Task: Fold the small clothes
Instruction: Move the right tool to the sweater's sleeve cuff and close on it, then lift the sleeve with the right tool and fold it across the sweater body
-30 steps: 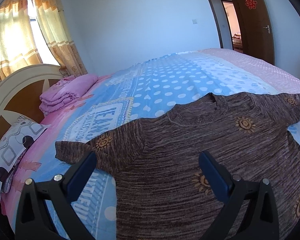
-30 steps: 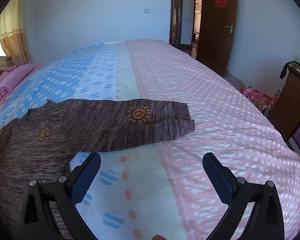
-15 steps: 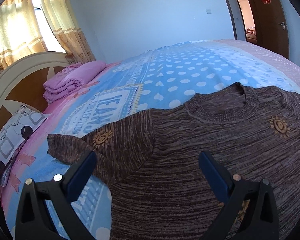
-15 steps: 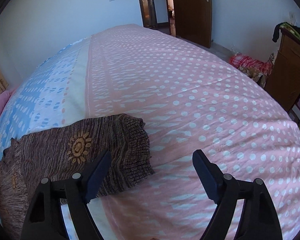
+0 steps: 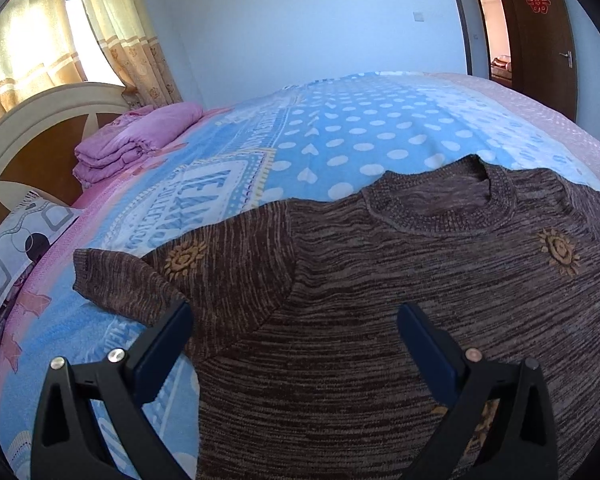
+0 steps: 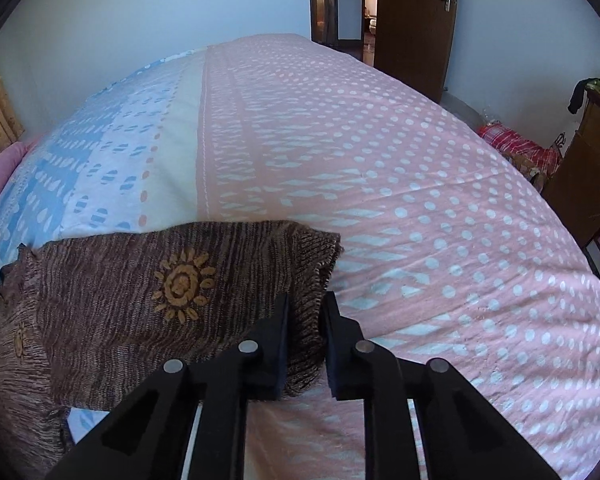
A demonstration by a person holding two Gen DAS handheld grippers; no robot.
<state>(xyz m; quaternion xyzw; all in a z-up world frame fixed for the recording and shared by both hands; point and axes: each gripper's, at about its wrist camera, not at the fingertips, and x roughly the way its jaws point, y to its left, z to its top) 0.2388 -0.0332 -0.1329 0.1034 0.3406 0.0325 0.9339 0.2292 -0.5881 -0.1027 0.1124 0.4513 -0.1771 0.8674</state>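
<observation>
A small brown knit sweater (image 5: 380, 300) with orange sun motifs lies flat, front up, on the bed, its neck pointing away. My left gripper (image 5: 294, 340) is open and empty, low over the sweater near its left shoulder and left sleeve (image 5: 148, 276). In the right wrist view the sweater's right sleeve (image 6: 172, 288) lies stretched toward the pink part of the bedspread. My right gripper (image 6: 306, 320) is shut on the cuff end of that sleeve, with knit fabric pinched between the jaws.
The bedspread is blue with white dots (image 5: 360, 136) on the left and pink with white dots (image 6: 380, 184) on the right. A folded pink blanket (image 5: 136, 140), a pillow (image 5: 20, 248) and the headboard (image 5: 28, 132) are at far left. A wooden cabinet (image 6: 584, 176) stands right of the bed.
My right gripper moved onto the right sleeve's cuff and closed on it. My left gripper shifted left toward the left shoulder and sleeve and stayed open.
</observation>
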